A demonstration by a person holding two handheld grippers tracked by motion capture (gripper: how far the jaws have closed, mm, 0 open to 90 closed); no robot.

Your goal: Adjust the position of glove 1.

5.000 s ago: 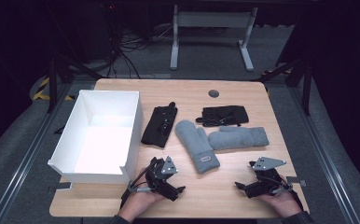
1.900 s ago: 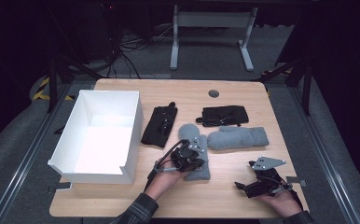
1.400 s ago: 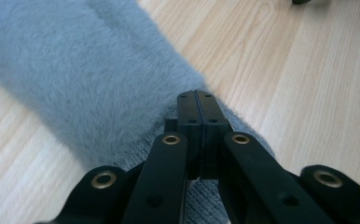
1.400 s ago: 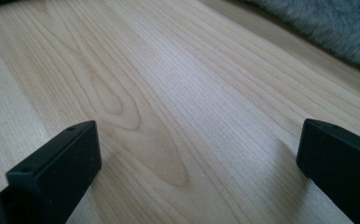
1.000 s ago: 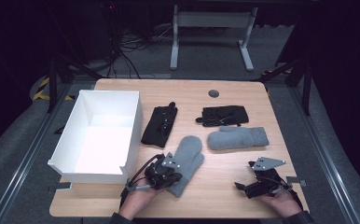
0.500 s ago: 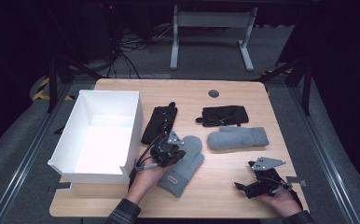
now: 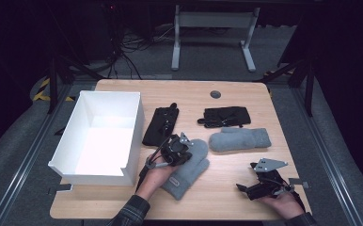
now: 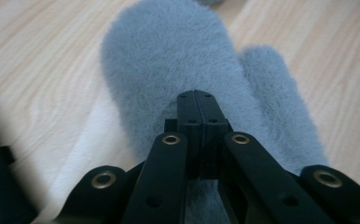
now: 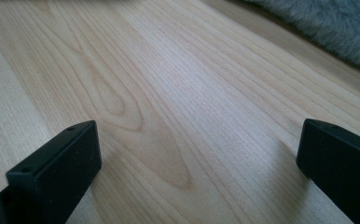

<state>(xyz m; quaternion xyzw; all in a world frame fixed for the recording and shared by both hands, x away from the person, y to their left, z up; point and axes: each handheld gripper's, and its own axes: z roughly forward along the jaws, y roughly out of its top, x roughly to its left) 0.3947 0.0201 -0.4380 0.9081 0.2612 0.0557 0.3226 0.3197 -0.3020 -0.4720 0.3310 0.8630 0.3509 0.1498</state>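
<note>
A grey fuzzy mitten point(image 7: 189, 172) lies slantwise on the wooden table point(image 7: 217, 202) near its front edge, cuff toward me. My left gripper point(image 7: 187, 145) lies over the mitten's far half with its jaws shut. In the left gripper view the closed jaw tips point(image 8: 197, 95) rest against the mitten point(image 8: 169, 56), and I see no fabric pinched between them. My right gripper point(image 7: 246, 178) rests at the front right of the table, open. Its two jaws point(image 9: 197, 140) stand wide apart over bare wood, with a grey mitten's edge point(image 9: 336, 28) farther off.
A second grey mitten point(image 7: 240, 139) lies crosswise right of centre. Behind it is a black glove point(image 7: 225, 116), and another black glove point(image 7: 163, 125) lies beside the open white box point(image 7: 133, 141) at the left. A round grey grommet point(image 7: 215, 94) sits near the far edge.
My left gripper has slid away from me along the mitten, from near its cuff toward its far half. The mitten has hardly shifted. The right gripper has stayed put.
</note>
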